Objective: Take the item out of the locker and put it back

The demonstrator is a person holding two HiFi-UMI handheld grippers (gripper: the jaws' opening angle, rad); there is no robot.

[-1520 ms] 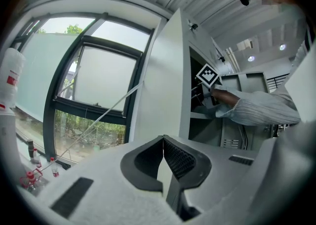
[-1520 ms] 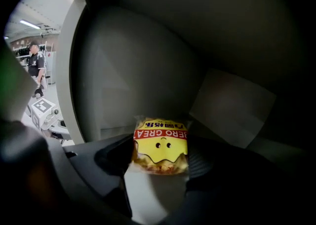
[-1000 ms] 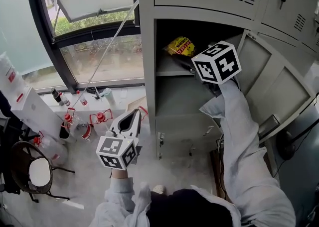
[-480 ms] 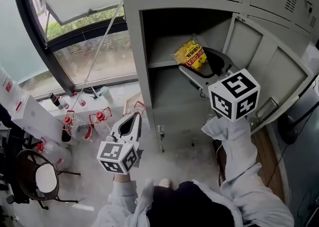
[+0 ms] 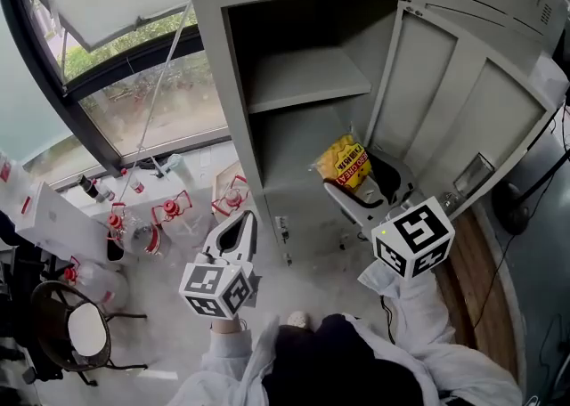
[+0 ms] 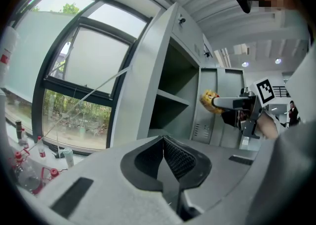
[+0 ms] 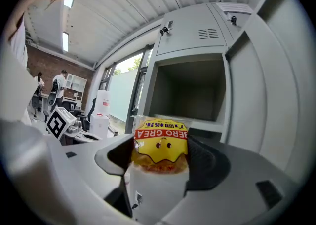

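Grey locker (image 5: 307, 84) stands open in the head view; the bag (image 5: 346, 164) is out, seemingly below its shelf (image 5: 303, 79). Left gripper view: left hand-held gripper (image 6: 164, 150) pressed together, empty. Right gripper view: right hand-held gripper (image 7: 160, 156) pinches the bag; returning it remains.

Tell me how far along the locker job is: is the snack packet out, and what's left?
Done: the yellow snack packet is out, and the locker shelf is bare. In hand: the right claw is shut on the packet, holding it in front of the open locker. Left: carry it back in, set it on the shelf, release. The left claw is shut and empty, off to the side.
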